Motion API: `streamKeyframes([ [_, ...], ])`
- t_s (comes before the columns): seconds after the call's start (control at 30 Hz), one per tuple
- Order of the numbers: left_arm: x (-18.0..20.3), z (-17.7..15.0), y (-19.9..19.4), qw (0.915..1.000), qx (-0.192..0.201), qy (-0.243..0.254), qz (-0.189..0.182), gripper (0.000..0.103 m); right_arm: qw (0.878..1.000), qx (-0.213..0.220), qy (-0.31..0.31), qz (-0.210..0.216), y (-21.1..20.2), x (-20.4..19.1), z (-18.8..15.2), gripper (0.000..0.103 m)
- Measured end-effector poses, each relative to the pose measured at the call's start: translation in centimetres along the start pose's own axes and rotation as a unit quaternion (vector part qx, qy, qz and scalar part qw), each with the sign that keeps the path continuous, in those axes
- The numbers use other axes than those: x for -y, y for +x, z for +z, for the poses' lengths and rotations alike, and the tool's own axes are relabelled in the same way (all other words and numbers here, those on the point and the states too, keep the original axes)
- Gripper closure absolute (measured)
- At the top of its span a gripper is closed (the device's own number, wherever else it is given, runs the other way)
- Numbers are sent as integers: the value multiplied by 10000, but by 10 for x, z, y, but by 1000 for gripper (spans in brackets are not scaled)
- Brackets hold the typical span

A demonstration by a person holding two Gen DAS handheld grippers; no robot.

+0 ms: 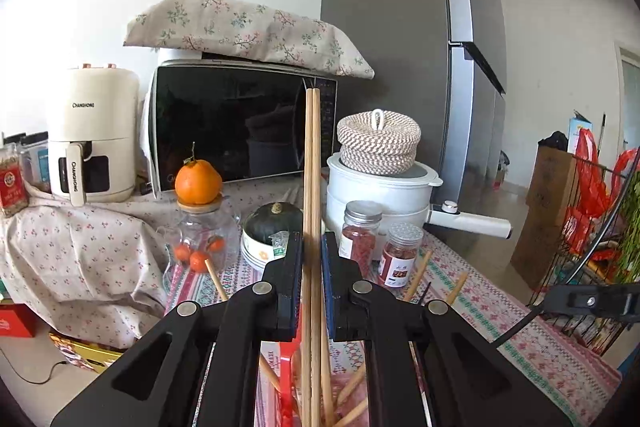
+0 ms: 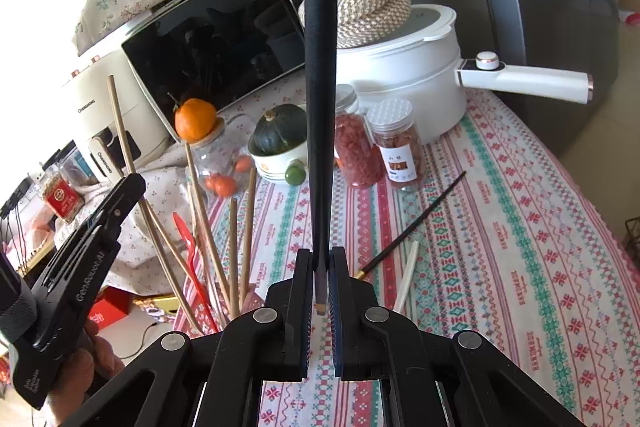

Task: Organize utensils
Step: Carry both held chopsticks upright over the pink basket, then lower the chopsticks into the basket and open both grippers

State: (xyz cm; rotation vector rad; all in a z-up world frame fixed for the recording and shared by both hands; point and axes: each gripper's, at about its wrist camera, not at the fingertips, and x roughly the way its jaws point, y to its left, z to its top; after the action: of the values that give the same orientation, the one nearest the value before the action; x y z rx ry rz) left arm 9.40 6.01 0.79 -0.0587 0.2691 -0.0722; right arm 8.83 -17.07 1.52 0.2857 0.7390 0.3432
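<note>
Wooden chopsticks (image 1: 311,211) are clamped upright by left gripper (image 1: 311,247); dark chopstick (image 2: 319,107) is pinched by right gripper (image 2: 320,267).

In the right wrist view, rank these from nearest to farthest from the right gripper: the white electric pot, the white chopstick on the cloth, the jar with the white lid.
1. White chopstick: lying on the cloth, just right of the right gripper.
2. Jar with the white lid: farther back, right of centre.
3. White electric pot: behind the jar, by the fridge.

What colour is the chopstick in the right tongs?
Dark navy chopstick, almost black; clearest in the right wrist view.
</note>
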Motion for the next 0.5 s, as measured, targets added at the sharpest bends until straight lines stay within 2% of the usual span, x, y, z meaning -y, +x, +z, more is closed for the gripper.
streamKeyframes([
  [0.1, -6, -11, 11, 9998, -120, 60, 150, 93, 10000, -49, -75, -8, -2, -2, -2, 98],
  [0.23, -12, -26, 21, 9985, -532, -8, 157, 93, 9997, -133, -189, 89, -6, -9, -4, 98],
  [0.5, -16, -38, 5, 9895, -1372, -225, -385, 92, 9978, -20, -487, 445, -21, -33, -4, 98],
])
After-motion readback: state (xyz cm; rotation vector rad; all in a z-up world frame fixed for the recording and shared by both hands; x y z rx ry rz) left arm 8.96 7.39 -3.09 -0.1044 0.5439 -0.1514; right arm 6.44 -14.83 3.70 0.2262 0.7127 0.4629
